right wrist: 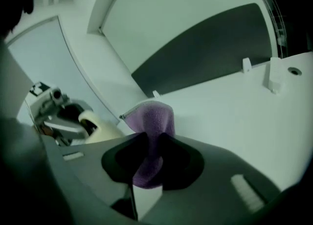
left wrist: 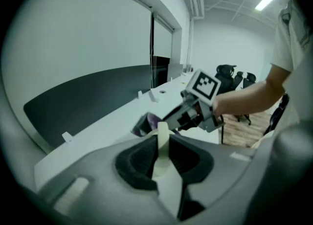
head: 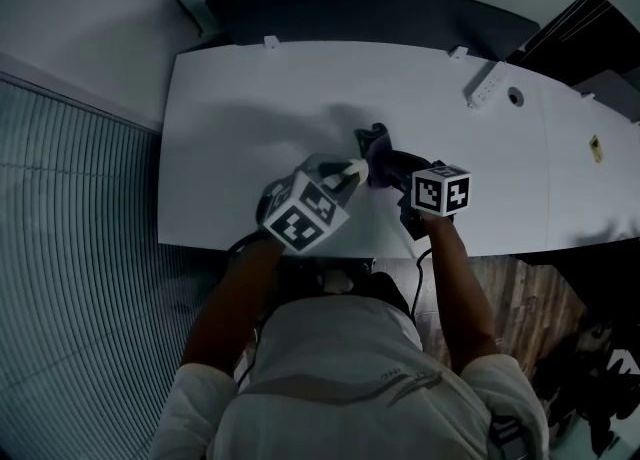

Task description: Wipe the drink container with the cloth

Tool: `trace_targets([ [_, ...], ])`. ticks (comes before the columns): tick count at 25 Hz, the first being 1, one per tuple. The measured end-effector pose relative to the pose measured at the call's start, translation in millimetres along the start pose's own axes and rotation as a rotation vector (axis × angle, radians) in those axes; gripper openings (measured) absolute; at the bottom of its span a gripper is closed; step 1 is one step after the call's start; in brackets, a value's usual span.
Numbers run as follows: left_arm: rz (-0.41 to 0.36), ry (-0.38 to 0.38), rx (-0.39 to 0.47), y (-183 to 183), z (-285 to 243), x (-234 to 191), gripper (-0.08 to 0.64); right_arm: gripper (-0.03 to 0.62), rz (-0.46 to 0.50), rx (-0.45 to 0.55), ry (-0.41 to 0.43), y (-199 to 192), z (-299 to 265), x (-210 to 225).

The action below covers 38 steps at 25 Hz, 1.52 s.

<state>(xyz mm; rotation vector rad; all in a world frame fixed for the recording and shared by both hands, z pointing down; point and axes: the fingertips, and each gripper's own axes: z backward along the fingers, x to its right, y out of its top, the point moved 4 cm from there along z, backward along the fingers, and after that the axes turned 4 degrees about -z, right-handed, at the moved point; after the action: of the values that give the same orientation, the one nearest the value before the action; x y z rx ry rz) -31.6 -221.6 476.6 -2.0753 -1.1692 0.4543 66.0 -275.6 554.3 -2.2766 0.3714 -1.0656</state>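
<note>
The drink container is a cream cup, held above the white table by its wall, which stands edge-on between the jaws of my left gripper. The left gripper view shows that thin cream wall pinched in my left gripper. My right gripper is shut on a purple cloth and holds it just right of the cup. In the right gripper view the cloth bulges out of my right gripper, and the cup hangs close at the left.
A white power strip and a round cable hole lie at the table's far right. A dark panel runs behind the table. Office chairs stand further back in the room. A ribbed grey surface lies to the left.
</note>
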Motion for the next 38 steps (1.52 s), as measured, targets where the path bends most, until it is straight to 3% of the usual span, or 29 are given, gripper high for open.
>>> trace_targets([
  [4,0.003,0.004,0.005,0.1,2.7,-1.7,0.064,0.091,-0.064,0.182,0.158,63.3,13.4,-31.5],
  [8,0.007,0.008,0.007,-0.2,1.8,-1.2,0.064,0.091,-0.129,0.195,0.395,97.5,-0.6,-58.4],
  [10,0.005,0.01,0.008,0.1,1.8,-0.5,0.064,0.091,-0.059,0.137,0.453,100.9,-13.8,-68.3],
  [12,0.005,0.011,0.009,-0.2,2.0,-0.7,0.064,0.091,-0.014,0.013,0.501,94.0,-30.9,-73.2],
  [16,0.007,0.012,0.009,-1.2,2.8,-1.7,0.064,0.091,-0.085,-0.229,0.625,72.6,-60.0,-70.5],
  [19,0.012,0.012,0.006,-2.5,1.6,-0.6,0.064,0.091,-0.157,-0.299,0.723,62.9,-71.0,-66.8],
  [21,0.009,0.011,0.007,-0.5,1.6,-1.3,0.064,0.091,-0.148,-0.332,0.696,54.6,-79.3,-57.9],
  [24,0.014,0.008,0.004,-0.5,2.1,-2.1,0.064,0.091,-0.091,-0.406,0.547,36.2,-94.5,-36.4],
  [27,0.023,0.008,0.006,-1.7,1.7,-3.4,0.064,0.091,-0.043,-0.449,0.467,24.1,-105.7,-24.5],
  [32,0.032,0.005,0.004,-3.8,1.4,-2.3,0.066,0.091,0.116,-0.521,0.306,4.5,-118.8,-7.1],
  [35,0.03,0.006,0.007,-2.1,2.1,-2.9,0.066,0.089,0.186,-0.542,0.244,-2.2,-122.5,1.3],
  [38,0.034,0.01,0.013,-2.7,0.8,-4.0,0.066,0.09,0.186,-0.538,0.232,-6.0,-124.5,7.9],
])
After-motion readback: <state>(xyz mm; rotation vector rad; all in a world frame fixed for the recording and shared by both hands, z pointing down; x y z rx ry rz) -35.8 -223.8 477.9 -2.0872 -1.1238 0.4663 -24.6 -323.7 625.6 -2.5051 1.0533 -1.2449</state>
